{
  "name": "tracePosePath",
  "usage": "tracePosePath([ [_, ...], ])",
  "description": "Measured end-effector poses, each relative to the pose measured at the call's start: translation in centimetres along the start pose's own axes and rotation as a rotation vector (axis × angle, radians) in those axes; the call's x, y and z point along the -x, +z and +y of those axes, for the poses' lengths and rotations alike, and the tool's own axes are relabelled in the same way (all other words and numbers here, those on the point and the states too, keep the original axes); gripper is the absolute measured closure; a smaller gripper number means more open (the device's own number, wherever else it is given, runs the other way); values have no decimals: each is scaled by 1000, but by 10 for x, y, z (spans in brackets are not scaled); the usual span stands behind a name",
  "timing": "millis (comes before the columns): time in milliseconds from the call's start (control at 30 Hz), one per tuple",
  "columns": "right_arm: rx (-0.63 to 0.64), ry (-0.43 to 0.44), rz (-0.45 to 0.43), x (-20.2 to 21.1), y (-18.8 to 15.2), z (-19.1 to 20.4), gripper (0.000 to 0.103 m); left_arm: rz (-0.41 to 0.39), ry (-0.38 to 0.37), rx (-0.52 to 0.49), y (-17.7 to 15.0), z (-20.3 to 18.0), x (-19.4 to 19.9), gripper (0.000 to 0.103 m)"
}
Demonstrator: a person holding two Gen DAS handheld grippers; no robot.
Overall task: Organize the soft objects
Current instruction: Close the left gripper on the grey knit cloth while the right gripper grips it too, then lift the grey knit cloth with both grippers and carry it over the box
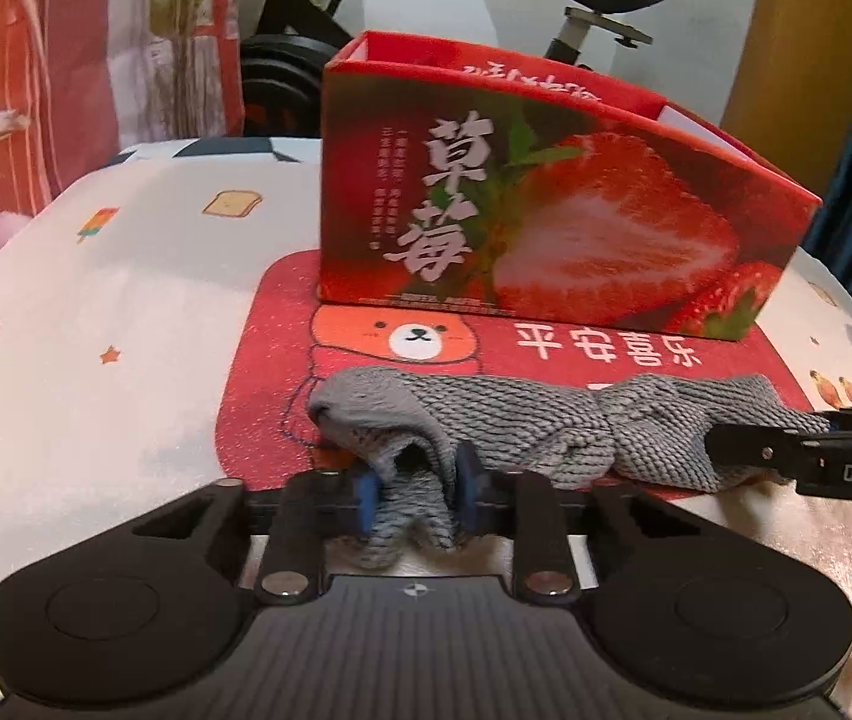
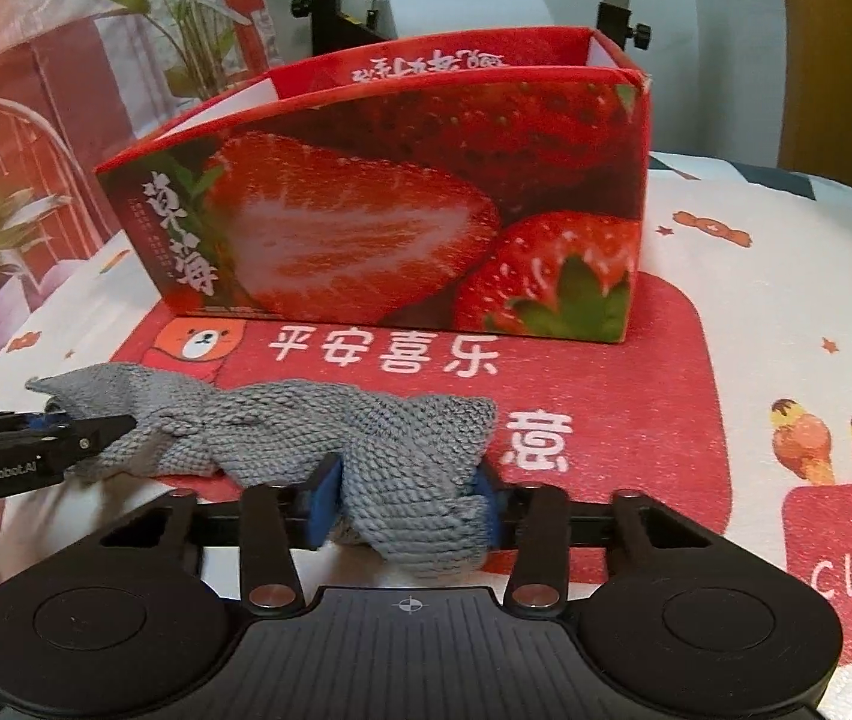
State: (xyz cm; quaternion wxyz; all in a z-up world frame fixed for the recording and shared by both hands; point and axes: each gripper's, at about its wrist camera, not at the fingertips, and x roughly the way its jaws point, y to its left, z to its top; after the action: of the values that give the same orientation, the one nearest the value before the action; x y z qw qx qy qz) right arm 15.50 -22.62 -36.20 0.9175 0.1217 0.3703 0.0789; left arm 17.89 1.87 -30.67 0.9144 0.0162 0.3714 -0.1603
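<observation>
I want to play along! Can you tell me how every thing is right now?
Grey knitted cloth: stretched flat on mat, pinched at both ends.
Left gripper: shut on cloth.
Right gripper: shut on cloth.
Strawberry box: upright, open-topped.
Red mat: flat under box.
</observation>
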Motion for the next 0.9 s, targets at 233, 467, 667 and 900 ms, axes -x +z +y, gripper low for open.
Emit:
tracePosePath([
  [233,26,49,-66,19,11,3,77,-65,-18,23,10,2,24,85],
  [467,49,108,-190,53,41,6,78,-195,-48,18,49,4,67,85],
  [667,77,150,-318,83,85,9,78,-331,-59,-25,96,-1,94,85],
  [900,143,128,-402,89,152,9,78,-373,-67,-51,155,-10,81,85],
])
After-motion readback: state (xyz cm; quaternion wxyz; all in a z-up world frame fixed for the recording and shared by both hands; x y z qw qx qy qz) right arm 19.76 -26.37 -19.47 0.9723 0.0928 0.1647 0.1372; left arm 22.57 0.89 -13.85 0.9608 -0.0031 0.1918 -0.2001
